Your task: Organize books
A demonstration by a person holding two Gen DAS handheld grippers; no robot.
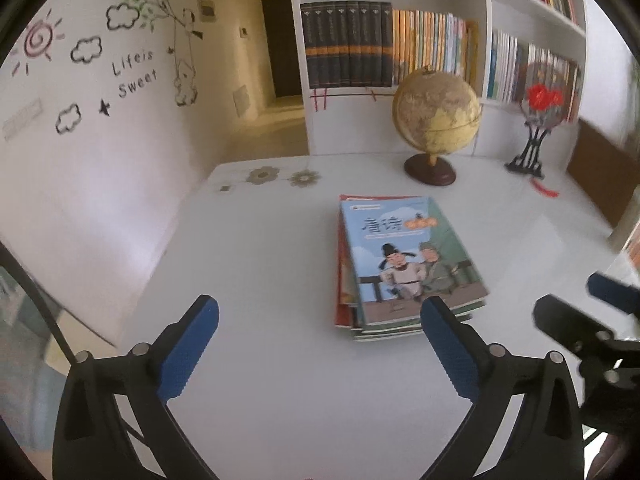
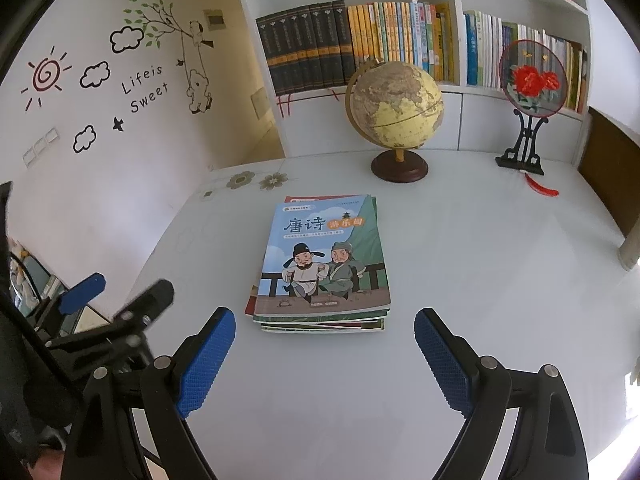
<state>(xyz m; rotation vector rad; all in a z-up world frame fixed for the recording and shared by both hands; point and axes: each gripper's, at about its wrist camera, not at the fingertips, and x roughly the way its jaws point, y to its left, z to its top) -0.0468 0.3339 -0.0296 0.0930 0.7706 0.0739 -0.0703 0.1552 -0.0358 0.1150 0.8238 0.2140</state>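
Book stack [image 2: 324,264] lies just beyond right gripper's [image 2: 324,320] spread jaws.

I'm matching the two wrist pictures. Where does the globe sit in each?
Left wrist: globe right of centre, upper half, behind the book stack.
Right wrist: globe just right of centre, upper half, behind the stack.
Shared landmark: the red-flower fan on its black stand, right of the globe in both.

A white table [image 2: 460,280] carries a flat stack of picture books [image 2: 322,268] just beyond the tips of the right tongs [image 2: 325,334]. Farther off stand a globe [image 2: 396,112] on a dark round base and, right of it, a round embroidered fan [image 2: 534,78] on a black stand, its red tassel [image 2: 542,188] lying on the tabletop.
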